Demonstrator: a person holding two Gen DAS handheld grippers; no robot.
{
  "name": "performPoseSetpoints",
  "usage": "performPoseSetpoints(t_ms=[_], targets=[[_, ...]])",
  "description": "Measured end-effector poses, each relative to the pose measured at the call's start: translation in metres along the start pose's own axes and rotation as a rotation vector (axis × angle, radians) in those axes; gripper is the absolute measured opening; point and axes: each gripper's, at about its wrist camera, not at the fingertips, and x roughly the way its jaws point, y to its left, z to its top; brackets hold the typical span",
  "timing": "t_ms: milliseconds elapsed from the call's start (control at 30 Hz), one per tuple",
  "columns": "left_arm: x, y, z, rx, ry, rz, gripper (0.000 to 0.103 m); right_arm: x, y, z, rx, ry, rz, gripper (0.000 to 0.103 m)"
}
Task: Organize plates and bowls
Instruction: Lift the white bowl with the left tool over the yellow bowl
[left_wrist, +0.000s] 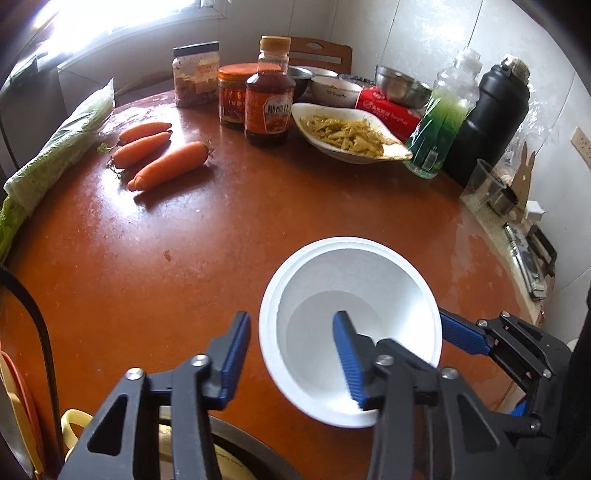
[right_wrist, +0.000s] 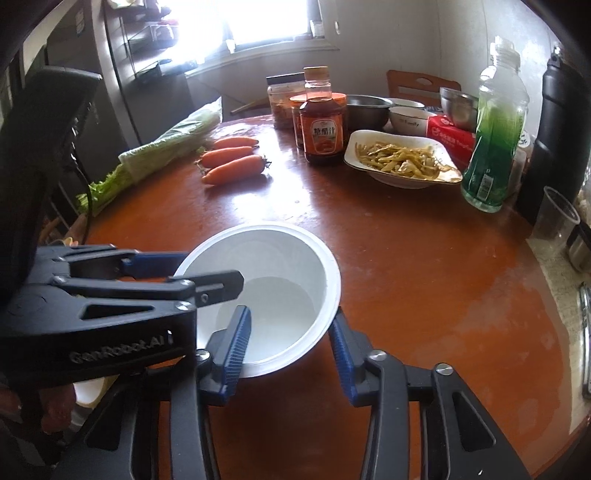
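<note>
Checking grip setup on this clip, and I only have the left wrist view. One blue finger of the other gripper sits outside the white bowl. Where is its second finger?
Observer: Inside the bowl. The right gripper straddles the near rim, one finger in and one out.
Operator: Is it clamped on the wall?
Observer: It doesn't look so. The right wrist view shows a gap between the inner finger and the wall.
Operator: What's behind my own gripper?
Observer: A hand shows at the lower left, under the left gripper.
</note>
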Motion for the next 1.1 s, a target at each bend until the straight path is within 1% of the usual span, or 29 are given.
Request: performPoseSetpoints(t_ms=[67, 133, 200, 267, 433, 567, 667, 867, 1000, 1100], targets=[[0.001, -0.001, -0.001, 0.006, 0.005, -0.004, 0.037, -0.001, -0.001, -0.001, 0.014, -0.001, 0.01, 0.034], [0.0, -0.001, -0.003, 0.007, -0.002, -0.008, 0.036, -0.002, -0.001, -0.001, 0.017, -0.001, 0.001, 0.032], [-0.004, 0.0, -0.004, -0.004, -0.009, -0.021, 0.035, -0.004, -0.001, -0.001, 0.022, -0.004, -0.009, 0.029], [-0.009, 0.002, -0.003, -0.012, -0.023, -0.03, 0.035, -0.007, 0.0, 0.001, 0.024, -0.012, -0.005, 0.028], [-0.028, 0.006, -0.003, -0.028, -0.065, -0.046, 0.035, -0.022, 0.009, 0.009, 0.014, -0.054, 0.0, 0.027], [-0.053, 0.012, -0.005, -0.033, -0.12, -0.043, 0.035, -0.036, 0.021, 0.017, -0.01, -0.09, 0.007, 0.027], [-0.075, 0.018, -0.007, -0.036, -0.161, -0.043, 0.035, -0.049, 0.035, 0.023, -0.029, -0.12, 0.016, 0.027], [-0.12, 0.034, -0.021, -0.042, -0.236, -0.018, 0.035, -0.069, 0.067, 0.028, -0.073, -0.166, 0.048, 0.027], [-0.142, 0.051, -0.04, -0.066, -0.253, 0.0, 0.035, -0.078, 0.095, 0.023, -0.114, -0.174, 0.076, 0.027], [-0.152, 0.062, -0.057, -0.078, -0.255, 0.017, 0.035, -0.078, 0.115, 0.014, -0.138, -0.16, 0.102, 0.027]])
